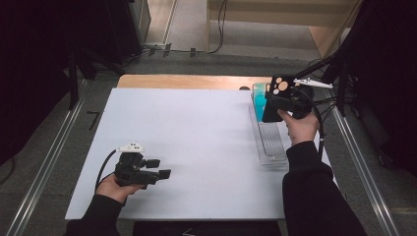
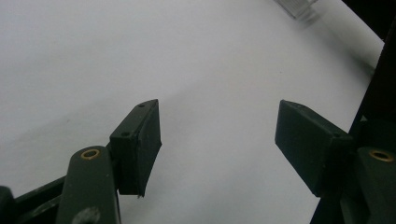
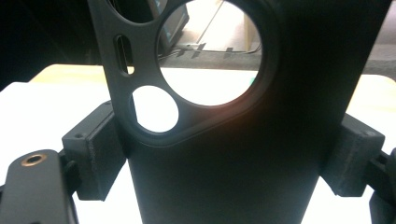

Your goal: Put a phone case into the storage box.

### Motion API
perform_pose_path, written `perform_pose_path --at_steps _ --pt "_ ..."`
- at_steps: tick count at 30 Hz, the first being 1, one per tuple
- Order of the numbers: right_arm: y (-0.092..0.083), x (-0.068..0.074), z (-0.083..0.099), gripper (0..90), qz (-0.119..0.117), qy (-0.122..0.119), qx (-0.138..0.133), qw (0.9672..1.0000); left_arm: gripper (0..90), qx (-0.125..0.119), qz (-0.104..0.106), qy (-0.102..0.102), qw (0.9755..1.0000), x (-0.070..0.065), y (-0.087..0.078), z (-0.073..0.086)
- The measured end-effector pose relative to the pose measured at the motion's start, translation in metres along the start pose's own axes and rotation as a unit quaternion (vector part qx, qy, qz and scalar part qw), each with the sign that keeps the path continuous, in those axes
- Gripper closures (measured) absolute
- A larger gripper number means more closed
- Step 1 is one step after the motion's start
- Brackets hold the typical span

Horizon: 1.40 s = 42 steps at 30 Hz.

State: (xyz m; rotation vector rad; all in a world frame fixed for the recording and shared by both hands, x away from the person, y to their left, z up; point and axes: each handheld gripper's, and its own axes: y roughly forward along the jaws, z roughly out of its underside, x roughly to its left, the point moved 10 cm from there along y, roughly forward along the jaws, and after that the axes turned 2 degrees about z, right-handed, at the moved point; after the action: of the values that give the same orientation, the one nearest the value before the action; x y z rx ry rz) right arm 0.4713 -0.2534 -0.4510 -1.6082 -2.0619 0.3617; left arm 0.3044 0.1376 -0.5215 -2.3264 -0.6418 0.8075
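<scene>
Right gripper [image 1: 273,105], at the upper right of the high view, clamps a black phone case [image 1: 276,96] between its pads, upright, camera cut-outs at the top. In the right gripper view the phone case [image 3: 243,154] occupies the centre, pressed on both sides by the pads [image 3: 95,154]. A clear tray [image 1: 269,142] with a blue item [image 1: 259,101] at its far end lies directly beneath. Left gripper [image 1: 156,175], at the lower left, sits low over the white table [image 1: 196,137] with jaws spread apart and nothing between them.
</scene>
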Motion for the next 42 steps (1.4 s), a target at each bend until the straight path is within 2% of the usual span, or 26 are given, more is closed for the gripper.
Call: perform_pose_path --at_steps 3,10,15,20,25,29,31,35,42 --pt "0.008 -0.002 0.003 12.9 0.004 -0.004 0.003 1.0000 31.4 -0.004 -0.002 -0.005 1.0000 0.002 0.001 -0.001" --pt "0.028 -0.011 0.012 13.0 0.018 -0.005 0.019 0.9996 31.4 0.001 -0.003 -0.003 1.0000 0.002 0.001 0.001" --pt "0.041 -0.013 0.022 12.9 0.025 0.002 0.037 0.9990 31.4 0.002 -0.003 -0.003 1.0000 0.002 0.002 0.001" --pt "0.054 -0.012 0.026 12.9 0.035 -0.015 0.040 0.9984 31.4 0.002 -0.001 -0.004 1.0000 0.002 0.002 0.001" --pt "0.066 -0.013 0.033 12.8 0.041 -0.003 0.055 0.9977 31.4 0.003 0.002 -0.004 1.0000 0.000 0.005 0.001" --pt "0.074 -0.017 0.036 12.8 0.050 -0.007 0.058 0.9970 31.4 0.007 0.004 -0.002 1.0000 0.000 0.006 0.002" --pt "0.078 -0.017 0.037 12.8 0.051 0.000 0.060 0.9969 31.4 0.009 0.005 -0.001 1.0000 0.000 0.006 0.002" --pt "0.084 -0.019 0.037 12.8 0.057 -0.008 0.070 0.9959 31.4 0.008 0.004 -0.001 1.0000 -0.001 0.007 0.002" --pt "0.092 -0.020 0.033 12.8 0.064 -0.009 0.077 0.9949 31.5 0.008 0.005 -0.001 1.0000 -0.001 0.007 0.002"
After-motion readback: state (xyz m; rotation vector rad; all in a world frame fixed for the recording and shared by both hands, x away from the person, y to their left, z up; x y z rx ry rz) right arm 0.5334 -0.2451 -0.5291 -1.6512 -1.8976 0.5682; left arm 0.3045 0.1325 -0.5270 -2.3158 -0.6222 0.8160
